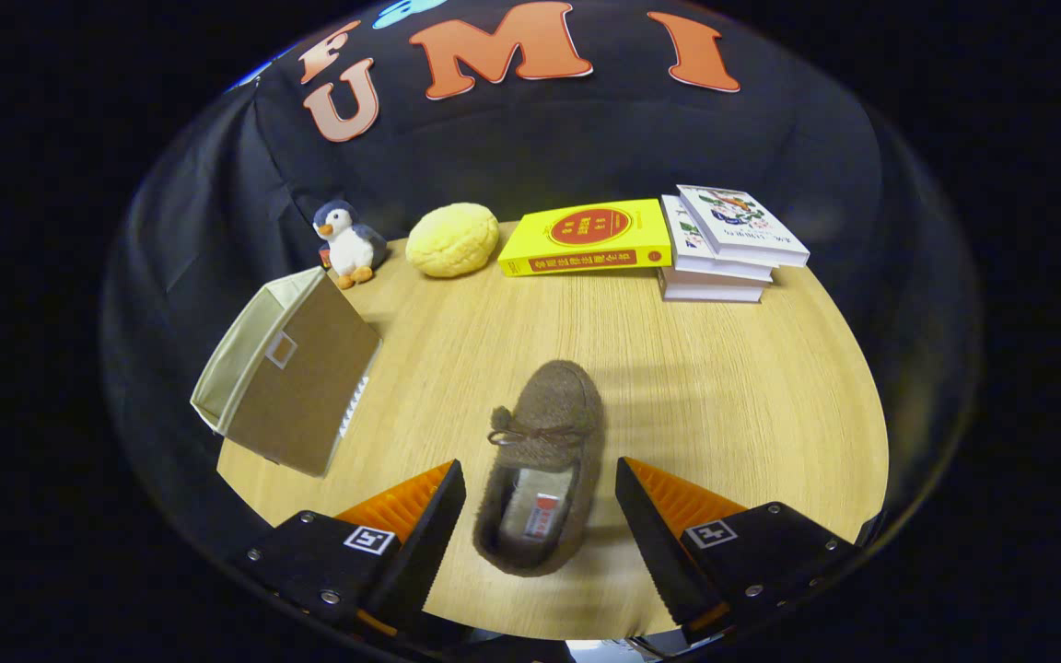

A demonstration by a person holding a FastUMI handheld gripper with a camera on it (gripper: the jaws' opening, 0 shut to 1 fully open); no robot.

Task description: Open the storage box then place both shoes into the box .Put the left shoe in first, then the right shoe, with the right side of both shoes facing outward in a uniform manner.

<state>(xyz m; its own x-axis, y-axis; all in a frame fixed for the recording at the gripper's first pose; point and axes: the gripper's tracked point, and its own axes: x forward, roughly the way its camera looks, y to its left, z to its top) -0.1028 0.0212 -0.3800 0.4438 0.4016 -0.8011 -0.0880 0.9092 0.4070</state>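
Ahead of the jaws and to their left, the storage box (296, 373) is seen standing on the worktop (724, 396), its brown lid tilted up so that the pale lining shows along the far edge; it is judged to be already opened to receive the shoes. Beyond it, a toy penguin (346, 243) and a yellow cushion (452, 239) are set at the back of the worktop, out of the working space.

One brown slipper (544, 465) is laid between the jaws, heel opening toward the gripper (540, 516) and toe pointing away. Whether it is the left or right shoe cannot be told.

The jaws are held wide apart, one on each side of the heel, neither touching it. The gripper is tilted downward over the worktop, a pose judged to suit closing on the slipper's heel.

Beyond the right jaw, a yellow book (586, 238) and a stack of white books (724, 244) are placed near the back wall.
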